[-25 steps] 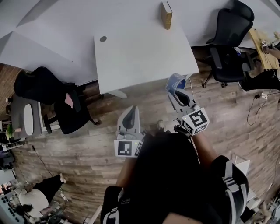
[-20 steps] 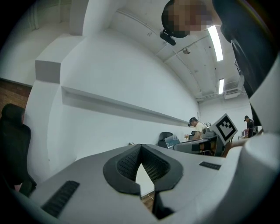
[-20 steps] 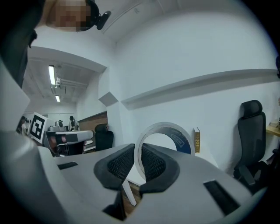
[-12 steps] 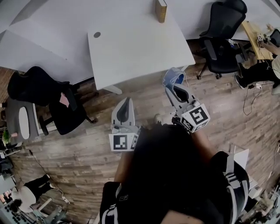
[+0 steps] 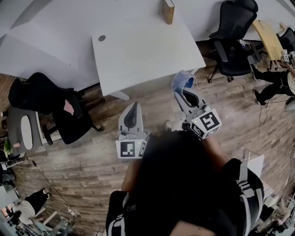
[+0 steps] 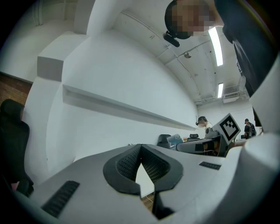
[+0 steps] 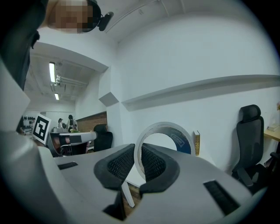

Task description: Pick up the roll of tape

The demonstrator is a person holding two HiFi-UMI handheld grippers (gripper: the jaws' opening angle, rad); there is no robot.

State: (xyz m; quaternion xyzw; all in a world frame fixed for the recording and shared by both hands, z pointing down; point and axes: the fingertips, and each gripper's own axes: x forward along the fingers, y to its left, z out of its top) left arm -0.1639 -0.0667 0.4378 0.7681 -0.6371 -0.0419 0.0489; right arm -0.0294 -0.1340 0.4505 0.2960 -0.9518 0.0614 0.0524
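Wood plank floor (image 5: 92,156) lies under both grippers, with a white desk (image 5: 138,50) ahead of them. A book (image 5: 168,10) stands on the desk's far edge, well beyond the right gripper's tips. Black chairs sit out to either side, one (image 5: 233,37) beyond the right gripper and one (image 5: 55,106) off to the left of the left gripper.

The tape (image 7: 179,140) is off the desk and in the right gripper (image 7: 138,148). It is clamped at about half its span across the wall of the roll, with one pad on the outer face and the other inside the hole. Most of the ring stands up past the tips. From the head view the roll (image 5: 184,80) hangs over the floor, just short of the desk's near corner.

The left gripper (image 6: 140,151) is closed on nothing, its pads meeting at the tips, and it is held level beside the right one and a little behind it (image 5: 133,108).

The pick-up looks done. The roll is probably light and fairly stiff, though a thin wall would give under a hard squeeze. Its wound face is smooth and could slip or pivot between the pads if the gripper tilts. The present hold through the wall suits it best, and a deeper seat against the ribbed pads would steady it. Pinching the flat sides or the outer rim alone would be less sure.
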